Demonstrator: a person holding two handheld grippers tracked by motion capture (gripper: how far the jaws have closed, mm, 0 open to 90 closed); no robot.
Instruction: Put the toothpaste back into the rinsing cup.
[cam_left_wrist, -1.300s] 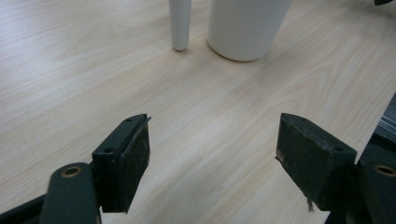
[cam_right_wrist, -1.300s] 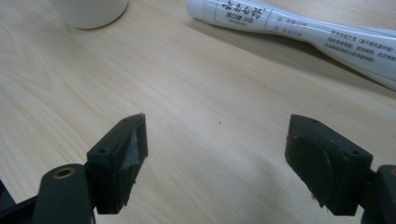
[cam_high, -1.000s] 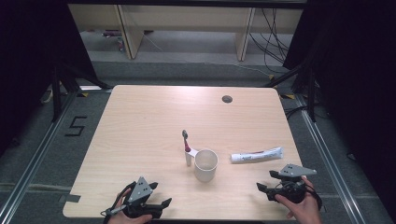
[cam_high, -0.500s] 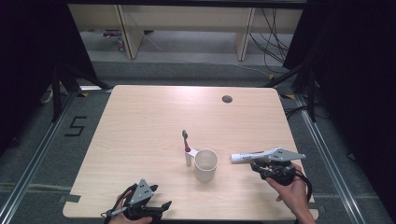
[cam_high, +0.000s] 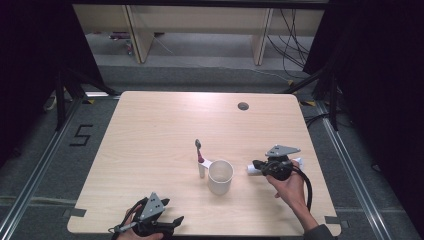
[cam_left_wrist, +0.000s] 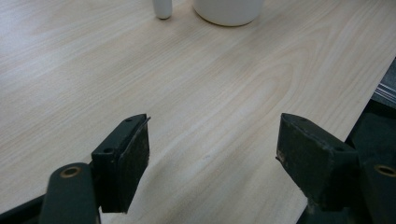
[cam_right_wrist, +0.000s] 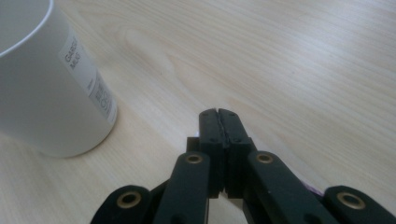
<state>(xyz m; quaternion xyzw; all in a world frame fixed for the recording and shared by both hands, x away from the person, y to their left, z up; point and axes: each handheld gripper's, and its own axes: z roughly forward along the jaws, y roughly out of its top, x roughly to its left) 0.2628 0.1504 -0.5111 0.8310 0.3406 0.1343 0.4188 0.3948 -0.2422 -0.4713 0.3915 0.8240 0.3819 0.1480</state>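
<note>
A white cup stands at the table's middle front, and it looms at the left of the right gripper view. A toothbrush with a white handle lies just left of the cup. A white toothpaste tube lies right of the cup, mostly covered by my right gripper. In its own view the right gripper has its jaws pressed together, with nothing seen between them. My left gripper rests near the front edge, and its own view has it open over bare wood.
The wooden table has a dark cable hole at the back right. Dark floor and metal rails surround the table. Shelving legs and cables stand beyond the far edge.
My right gripper has moved forward and left from the front right corner to sit over the toothpaste tube. The left gripper has stayed in place.
</note>
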